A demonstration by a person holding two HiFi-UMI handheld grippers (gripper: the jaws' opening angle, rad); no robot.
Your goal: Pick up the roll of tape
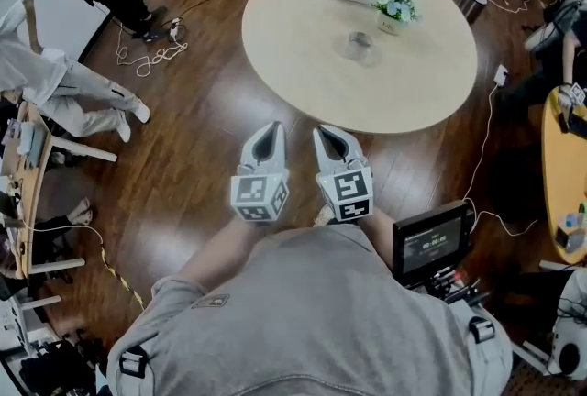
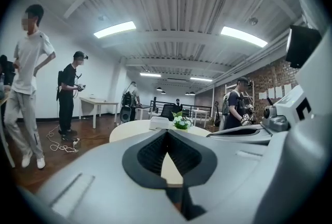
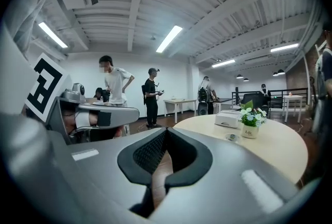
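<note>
Round surface (image 1: 303, 64) ahead; left gripper (image 1: 268, 142) and right gripper (image 1: 332, 142) hover short of it, fingers closed, empty. The roll of tape (image 1: 359, 43) lies mid-surface near a flower pot (image 1: 396, 9); unopened fingers would likely just shove it

L tongs (image 1: 270, 130) & R tongs (image 1: 327, 134) side by side, both closed, empty.

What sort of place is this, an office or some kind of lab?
Probably an open-plan office used as a lab: a round table with a flower pot, loose cables on the wooden floor, and other people standing about in headgear.
</note>
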